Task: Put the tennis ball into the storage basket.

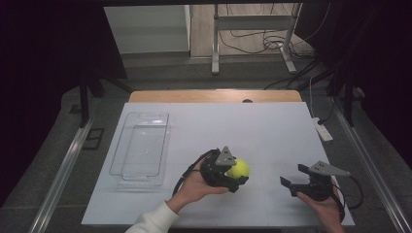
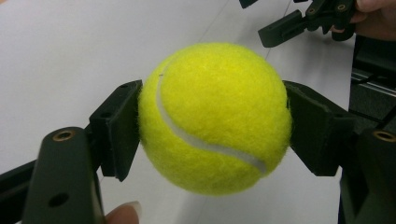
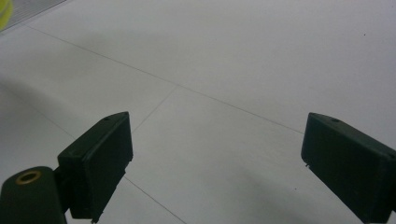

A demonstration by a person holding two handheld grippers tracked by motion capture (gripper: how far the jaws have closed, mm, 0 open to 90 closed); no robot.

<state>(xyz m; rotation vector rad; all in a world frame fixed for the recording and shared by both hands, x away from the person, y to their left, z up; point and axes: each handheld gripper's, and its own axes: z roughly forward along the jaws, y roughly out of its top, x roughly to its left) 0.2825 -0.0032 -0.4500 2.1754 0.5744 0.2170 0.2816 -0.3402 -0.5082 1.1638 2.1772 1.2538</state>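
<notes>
The left gripper (image 1: 232, 171) has its jaws clamped on a yellow ball (image 2: 215, 116), one pad pressed against each side at about the ball's widest line. That is a sensible hold for a round, fuzzy thing: squeezed across the middle, it cannot roll out forward or back. In the left gripper view the ball sits clear of the white table (image 1: 272, 131), so it is being carried rather than resting there. In the high view it hangs over the near middle of the table, just ahead of the person's left hand (image 1: 197, 187).

A clear tray (image 1: 141, 145) lies on the table's left part, well apart from the ball. It is open-topped, with nothing visible inside, and it looks like the likely place for the ball; this is a guess from the layout. The gripper would need to swing left to get over it.

The right gripper (image 1: 297, 180) is held low near the table's right front, its jaws spread wide with bare table between them. It is kept off to the side, probably so as not to crowd the left one, and nothing suggests it is needed for this carry.
</notes>
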